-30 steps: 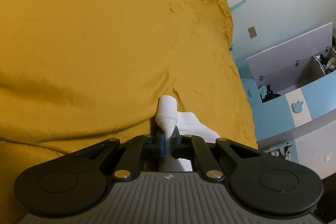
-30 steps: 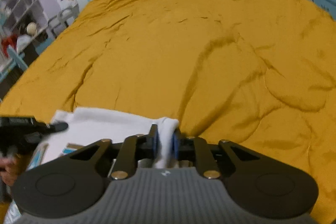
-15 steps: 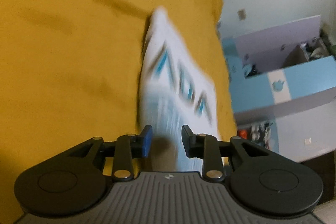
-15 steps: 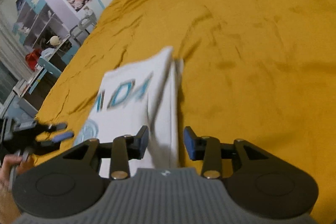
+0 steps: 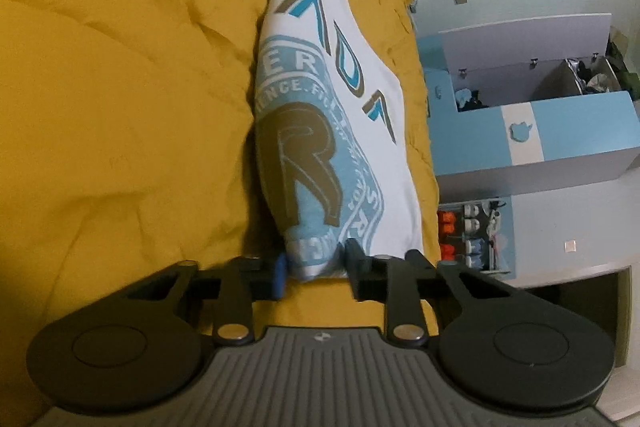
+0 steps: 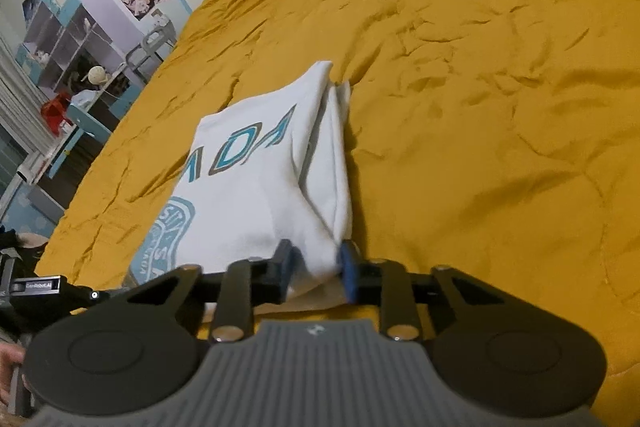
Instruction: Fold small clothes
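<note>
shirt (image 6: 256,187) folded, long axis running away

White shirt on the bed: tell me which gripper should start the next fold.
Probably the right gripper: its jaws are closing on the white shirt's loose, doubled side edge. The left gripper is closing on the printed end.

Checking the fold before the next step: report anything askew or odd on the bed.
The shirt is folded unevenly: on its right side a loose inner layer sticks out past the top panel. Both grippers' jaws are closing with its near edge between them.
</note>
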Tool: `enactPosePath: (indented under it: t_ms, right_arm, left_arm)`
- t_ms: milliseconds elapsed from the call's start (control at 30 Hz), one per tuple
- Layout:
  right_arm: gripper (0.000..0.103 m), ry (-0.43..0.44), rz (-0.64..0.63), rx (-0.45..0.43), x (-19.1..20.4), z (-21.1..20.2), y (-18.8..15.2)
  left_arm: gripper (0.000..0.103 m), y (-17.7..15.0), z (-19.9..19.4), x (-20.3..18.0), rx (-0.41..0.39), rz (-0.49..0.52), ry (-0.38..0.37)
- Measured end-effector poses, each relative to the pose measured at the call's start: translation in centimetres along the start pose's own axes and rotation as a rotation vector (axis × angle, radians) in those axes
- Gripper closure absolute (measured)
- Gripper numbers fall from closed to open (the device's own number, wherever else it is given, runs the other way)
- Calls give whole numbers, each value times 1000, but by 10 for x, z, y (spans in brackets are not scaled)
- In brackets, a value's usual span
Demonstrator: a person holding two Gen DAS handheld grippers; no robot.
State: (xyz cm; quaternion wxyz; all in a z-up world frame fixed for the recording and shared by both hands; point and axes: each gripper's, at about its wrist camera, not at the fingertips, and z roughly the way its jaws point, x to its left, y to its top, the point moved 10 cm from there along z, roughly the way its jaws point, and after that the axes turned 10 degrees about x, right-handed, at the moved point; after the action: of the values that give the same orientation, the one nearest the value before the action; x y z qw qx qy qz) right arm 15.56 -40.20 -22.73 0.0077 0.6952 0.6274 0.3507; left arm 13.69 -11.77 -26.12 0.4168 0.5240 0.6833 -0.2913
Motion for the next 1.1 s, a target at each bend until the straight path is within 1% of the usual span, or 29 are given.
enactPosePath:
  t_ms: [67, 133, 167, 200, 233, 267, 333, 367, 400, 433, 467, 533, 567, 600, 633, 667, 700, 733, 767, 800, 833, 900, 967, 1000, 1033, 1067, 1100]
  right_arm:
    - [96, -1, 9, -27, 0, -7, 2]
    - [97, -20, 9, -61, -1, -13, 2]
    - [97, -32, 10, -48, -3, -10, 1]
    - [97, -38, 18, -23, -6, -3, -4]
    - [97, -41, 36, -5, -12, 3, -9]
    - [97, -37, 60, 7, -17, 9, -12]
    - [96, -24, 100, -1, -23, 10, -15]
    - [90, -23, 109, -6, -23, 7, -15]
    - [86, -40, 111, -16, -23, 3, -14]
    - [75, -54, 106, -38, -22, -4, -11]
    - [75, -67, 86, -72, -18, -12, -6]
    - [75, -62, 23, -137, -4, -28, 4]
    - [75, -47, -10, -165, 6, -34, 10]
    - [75, -27, -44, -182, 16, -37, 14]
    - [75, -9, -78, -191, 26, -38, 16]
    - [75, 9, -115, -193, 36, -35, 19]
    - [75, 18, -138, -184, 43, -29, 21]
    - [75, 24, -151, -167, 49, -21, 22]
    - [75, 37, -158, -151, 53, -13, 22]
    - [75, 60, -163, -131, 58, -4, 23]
    - [75, 76, -164, -113, 62, 5, 25]
    - [75, 75, -173, -96, 67, 20, 31]
    - [75, 27, -162, -85, 63, 33, 34]
    - [76, -6, -138, -64, 56, 41, 35]
    - [82, -19, -110, -40, 50, 48, 35]
    - [92, -24, -74, -25, 42, 52, 35]
    - [96, -24, -44, -22, 34, 54, 35]
  left_arm:
    - [86, 0, -2, -2, -8, -15, -24]
    - [87, -2, -5, -1, -9, -4, -26]
    - [87, -2, -5, 3, -1, 4, -6]
    - [87, -2, -1, 12, 9, 6, 37]
    - [87, -1, 7, 16, 17, -12, 53]
    - [87, -1, 8, 19, 24, -33, 40]
    - [87, -3, 6, 21, 20, -35, 27]
    - [87, -3, 5, 18, 22, -27, 26]
    - [86, -3, 3, 14, 21, -17, 29]
    - [85, -2, 0, 10, 20, -13, 33]
    - [85, -3, -4, 7, 19, -2, 42]
    - [84, -3, -15, -7, -1, 54, 91]
    - [80, -2, -20, -13, -8, 86, 131]
    - [80, -1, -27, -21, -23, 127, 180]
    - [79, -1, -32, -28, -44, 163, 207]
    - [76, 0, -38, -35, -70, 205, 229]
    - [73, 3, -39, -45, -94, 242, 247]
    - [71, 5, -39, -55, -117, 285, 267]
    - [69, 8, -36, -67, -140, 344, 286]
    - [65, 10, -31, -76, -152, 385, 283]
    - [63, 11, -24, -83, -150, 398, 261]
    - [61, 17, -10, -87, -136, 382, 213]
    - [61, 21, 4, -82, -119, 365, 226]
    - [61, 22, 11, -76, -113, 358, 256]
    - [61, 22, 15, -70, -104, 357, 279]
    - [61, 22, 18, -66, -92, 363, 291]
    - [61, 21, 22, -60, -80, 364, 308]
